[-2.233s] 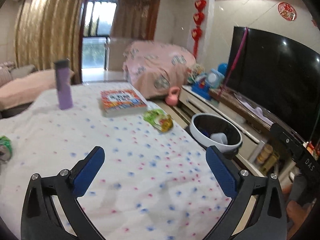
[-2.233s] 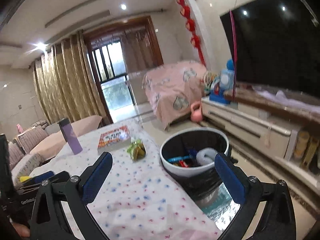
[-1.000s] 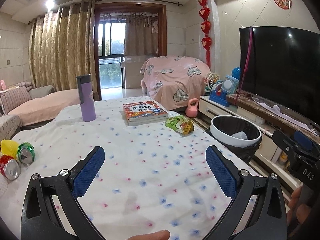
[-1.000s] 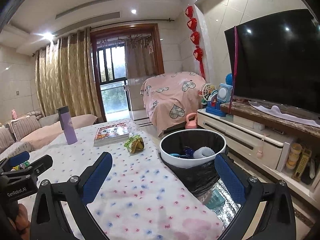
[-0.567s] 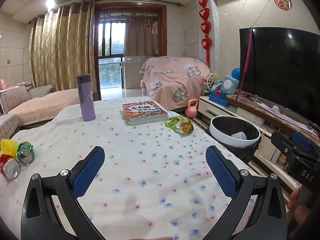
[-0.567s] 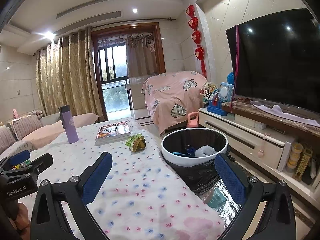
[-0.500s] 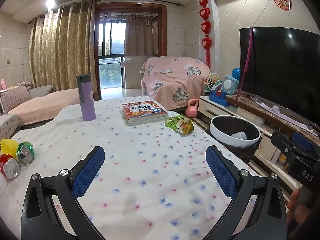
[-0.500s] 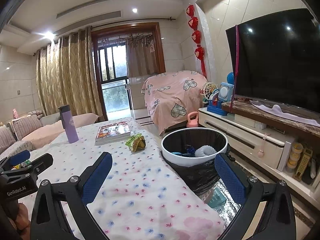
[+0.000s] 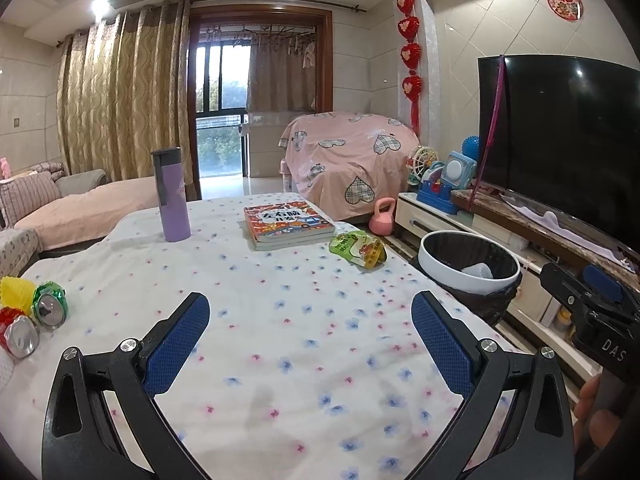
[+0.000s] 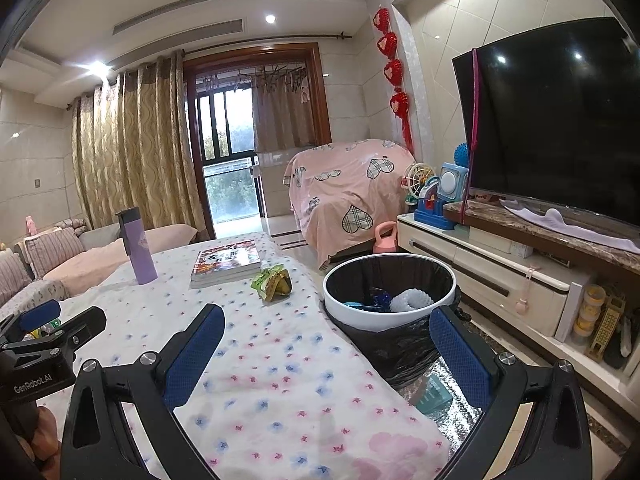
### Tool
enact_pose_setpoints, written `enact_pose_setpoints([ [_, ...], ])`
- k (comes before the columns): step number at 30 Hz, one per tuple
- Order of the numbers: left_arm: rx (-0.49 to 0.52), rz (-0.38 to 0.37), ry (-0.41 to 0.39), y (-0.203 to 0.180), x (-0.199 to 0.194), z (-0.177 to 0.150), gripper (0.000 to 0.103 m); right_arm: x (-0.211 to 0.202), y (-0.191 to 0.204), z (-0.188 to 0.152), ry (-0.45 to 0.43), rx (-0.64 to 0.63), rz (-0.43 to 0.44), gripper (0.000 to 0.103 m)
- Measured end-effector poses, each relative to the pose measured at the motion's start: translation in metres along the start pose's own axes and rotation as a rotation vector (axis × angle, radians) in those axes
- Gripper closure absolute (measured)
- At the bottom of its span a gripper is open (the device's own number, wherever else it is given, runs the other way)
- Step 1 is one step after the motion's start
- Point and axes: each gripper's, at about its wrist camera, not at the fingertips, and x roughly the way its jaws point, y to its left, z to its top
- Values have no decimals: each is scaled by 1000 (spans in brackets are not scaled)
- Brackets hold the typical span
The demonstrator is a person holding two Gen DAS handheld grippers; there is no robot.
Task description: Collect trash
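Observation:
A green and yellow snack wrapper (image 9: 357, 250) lies on the flowered tablecloth near the table's right edge, also in the right wrist view (image 10: 272, 282). Crushed cans (image 9: 50, 310) and a yellow wrapper (image 9: 14, 289) lie at the table's left edge. A white-rimmed trash bin (image 9: 468, 262) with a black liner stands on the floor right of the table; it holds some trash (image 10: 412, 300). My left gripper (image 9: 310, 344) is open and empty above the table's near part. My right gripper (image 10: 328, 354) is open and empty, near the table's right edge and the bin (image 10: 390, 280).
A purple bottle (image 9: 173, 196) and a stack of books (image 9: 286, 226) stand at the table's far side. A TV cabinet (image 10: 492, 276) with a television (image 10: 560, 120) runs along the right wall. A pink kettlebell (image 9: 383, 222) sits on the floor. A sofa (image 9: 80, 208) is at the left.
Both grippers levelled up from a downward tilt about two seconds ago. Over the last second nothing visibly moved. Both stayed open.

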Motion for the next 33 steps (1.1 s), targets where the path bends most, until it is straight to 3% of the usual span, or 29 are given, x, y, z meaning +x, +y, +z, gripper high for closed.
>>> enact_pose_setpoints([
  [33,7,-4,2,1,3,-3,0,-1,2,0,5,3,18,0],
])
